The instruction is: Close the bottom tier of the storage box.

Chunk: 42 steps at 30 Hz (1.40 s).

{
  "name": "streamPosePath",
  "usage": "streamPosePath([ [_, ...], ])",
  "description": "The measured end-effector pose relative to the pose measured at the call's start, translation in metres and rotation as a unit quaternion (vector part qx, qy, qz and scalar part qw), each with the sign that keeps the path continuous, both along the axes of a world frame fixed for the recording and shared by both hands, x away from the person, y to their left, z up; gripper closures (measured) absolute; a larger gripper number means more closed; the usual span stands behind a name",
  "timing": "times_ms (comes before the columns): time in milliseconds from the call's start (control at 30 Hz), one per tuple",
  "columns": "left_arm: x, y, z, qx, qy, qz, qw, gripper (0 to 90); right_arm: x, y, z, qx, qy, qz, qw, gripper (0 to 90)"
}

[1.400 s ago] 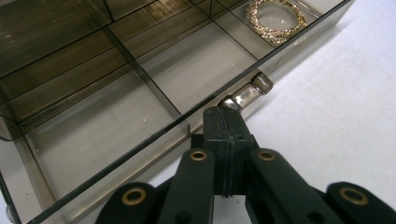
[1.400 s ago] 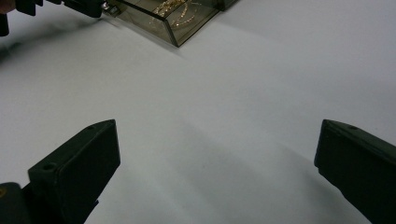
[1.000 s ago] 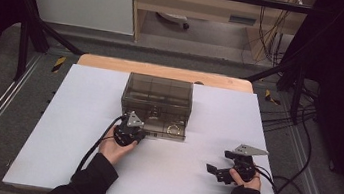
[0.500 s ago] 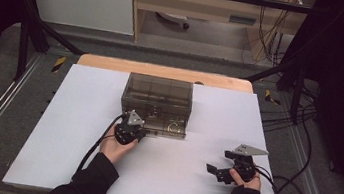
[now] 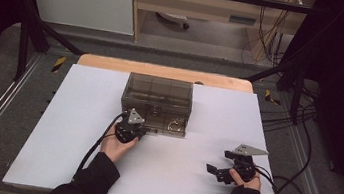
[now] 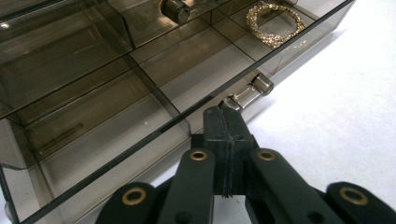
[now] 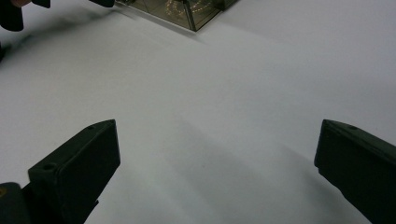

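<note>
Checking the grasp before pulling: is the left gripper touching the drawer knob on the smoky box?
Touching. The left gripper view shows the left gripper with jaws closed, tips meeting the clear knob, no gap.

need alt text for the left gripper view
The left gripper, jaws shut on a clear drawer knob, at the front of a smoky transparent organiser box on a white table. A gold chain lies coiled in one far compartment.

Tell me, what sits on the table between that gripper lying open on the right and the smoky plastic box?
Nothing: the high view shows bare white table between the right gripper and the box.
</note>
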State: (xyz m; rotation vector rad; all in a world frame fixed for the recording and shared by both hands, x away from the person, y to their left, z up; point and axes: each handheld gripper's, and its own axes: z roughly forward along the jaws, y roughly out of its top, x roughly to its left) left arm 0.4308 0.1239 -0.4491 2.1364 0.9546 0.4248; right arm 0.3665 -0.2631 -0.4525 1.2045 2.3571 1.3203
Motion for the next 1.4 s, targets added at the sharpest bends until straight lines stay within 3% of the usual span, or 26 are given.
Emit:
streamPosePath([
  [1400, 0.018, 0.002, -0.005, -0.011, -0.015, 0.017, 0.9997, 89.8, 0.0, 0.0, 0.0, 0.0, -0.001, 0.0, 1.0, 0.7],
])
